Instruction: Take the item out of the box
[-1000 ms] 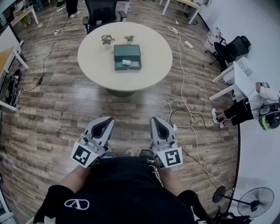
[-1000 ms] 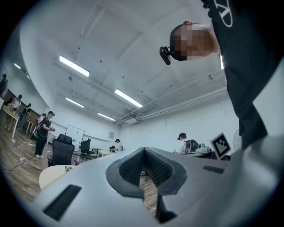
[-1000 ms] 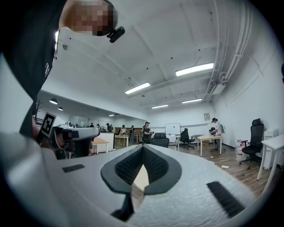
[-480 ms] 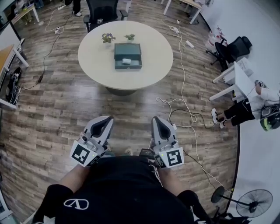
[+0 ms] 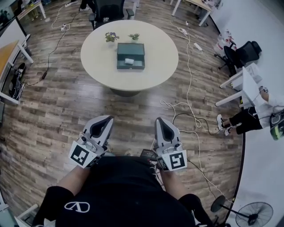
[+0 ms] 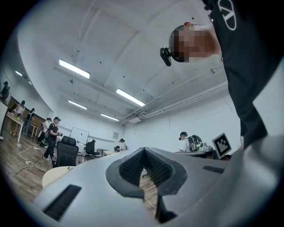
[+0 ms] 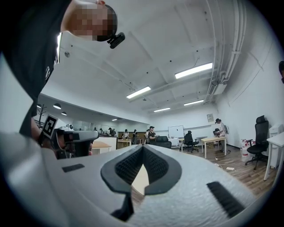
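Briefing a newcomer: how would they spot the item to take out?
Find the round pale table. At its middle lies an open dark green box, near two small potted plants. The item is the small block inside, the only white thing there.

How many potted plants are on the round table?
2. Both stand beyond the dark green box: one potted plant past its left corner, the other nearer its middle. None seems hidden.

A box (image 5: 131, 48) sits at the middle of the table (image 5: 100, 60), an item (image 5: 129, 61) inside it. Two small plants (image 5: 112, 37) stand just behind the box; an office chair (image 5: 108, 9) stands behind the table.
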The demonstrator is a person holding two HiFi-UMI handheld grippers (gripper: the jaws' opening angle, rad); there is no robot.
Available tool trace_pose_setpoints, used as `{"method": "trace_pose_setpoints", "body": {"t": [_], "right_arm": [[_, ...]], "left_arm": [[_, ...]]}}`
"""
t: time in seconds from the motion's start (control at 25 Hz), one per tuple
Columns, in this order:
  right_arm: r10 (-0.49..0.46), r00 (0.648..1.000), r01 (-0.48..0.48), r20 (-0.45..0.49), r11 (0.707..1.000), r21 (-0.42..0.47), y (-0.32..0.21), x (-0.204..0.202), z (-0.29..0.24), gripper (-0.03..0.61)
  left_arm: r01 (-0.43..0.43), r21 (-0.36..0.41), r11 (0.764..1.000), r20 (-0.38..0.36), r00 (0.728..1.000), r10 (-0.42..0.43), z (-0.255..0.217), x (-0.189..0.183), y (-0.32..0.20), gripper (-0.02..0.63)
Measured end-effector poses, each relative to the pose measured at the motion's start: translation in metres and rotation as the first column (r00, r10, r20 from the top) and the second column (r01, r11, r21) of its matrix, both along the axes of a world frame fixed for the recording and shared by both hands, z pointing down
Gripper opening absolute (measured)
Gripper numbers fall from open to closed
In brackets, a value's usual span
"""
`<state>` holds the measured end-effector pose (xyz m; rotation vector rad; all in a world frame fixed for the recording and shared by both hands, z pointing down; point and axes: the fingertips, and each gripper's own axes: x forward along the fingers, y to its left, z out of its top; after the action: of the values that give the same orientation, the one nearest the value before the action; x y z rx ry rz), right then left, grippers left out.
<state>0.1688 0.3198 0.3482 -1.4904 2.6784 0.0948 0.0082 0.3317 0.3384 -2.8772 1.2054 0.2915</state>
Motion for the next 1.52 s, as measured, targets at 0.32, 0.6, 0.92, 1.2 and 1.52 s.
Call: {"method": "trace_pose_setpoints", "body": {"t": [0.32, 0.6, 0.92, 1.2, 1.52], "right_arm": [[-0.034, 0.999, 0.034, -0.006, 0.999, 0.024, -0.04, 0.022, 0.009, 0.005], [-0.033, 0.999, 0.033, -0.018, 0.999, 0.03, -0.116, 0.01, 0.014, 0.004], [0.007, 0.999, -0.006, -0.043, 0.999, 0.031, -0.254, -0.025, 0.009, 0.003], [0.039, 0.997, -0.038, -0.073, 0.999, 0.015, -0.373, -0.057, 0.01, 0.004], [0.035, 0.993, -0.035, -0.113, 0.999, 0.008, -0.464, -0.082, 0.016, 0.004]], "left_arm": [[0.072, 0.011, 0.997, 0.032, 0.997, -0.073, 0.005, 0.007, -0.029, 0.005], [0.068, 0.031, 0.997, 0.017, 0.998, -0.068, 0.011, -0.004, -0.111, 0.005], [-0.006, 0.022, 1.0, -0.013, 1.0, 0.007, 0.014, -0.024, -0.263, 0.005], [-0.078, 0.013, 0.997, -0.014, 0.997, 0.078, 0.013, -0.048, -0.39, 0.005], [-0.108, -0.007, 0.994, -0.041, 0.993, 0.108, 0.019, -0.06, -0.487, 0.005]]}}
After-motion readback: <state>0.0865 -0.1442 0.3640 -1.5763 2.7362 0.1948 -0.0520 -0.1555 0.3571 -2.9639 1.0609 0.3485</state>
